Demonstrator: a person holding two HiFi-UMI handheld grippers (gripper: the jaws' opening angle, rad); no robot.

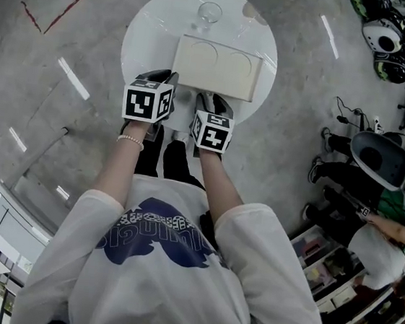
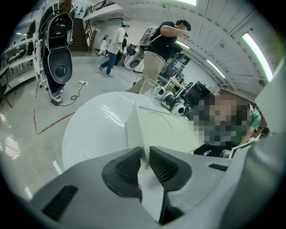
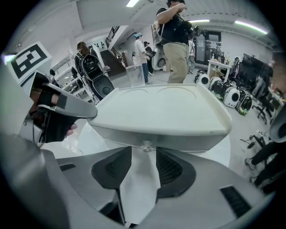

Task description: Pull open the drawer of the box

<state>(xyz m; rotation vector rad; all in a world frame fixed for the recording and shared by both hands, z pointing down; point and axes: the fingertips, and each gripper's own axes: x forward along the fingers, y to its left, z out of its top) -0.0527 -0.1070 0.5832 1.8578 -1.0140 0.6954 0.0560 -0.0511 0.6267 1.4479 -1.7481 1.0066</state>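
A cream box with two round dents in its lid lies on a round white table. My left gripper is at the box's near left corner. In the left gripper view its pads press on both sides of that corner edge of the box. My right gripper faces the front of the box. A small clear knob on the grey drawer front sits between the tips of my right gripper. There is a gap on each side of the knob, and the drawer looks closed.
A clear glass stands on the table behind the box. The table edge is just below both grippers. Chairs, helmets and a seated person are at the right, and people stand far behind. Red tape marks the floor on the left.
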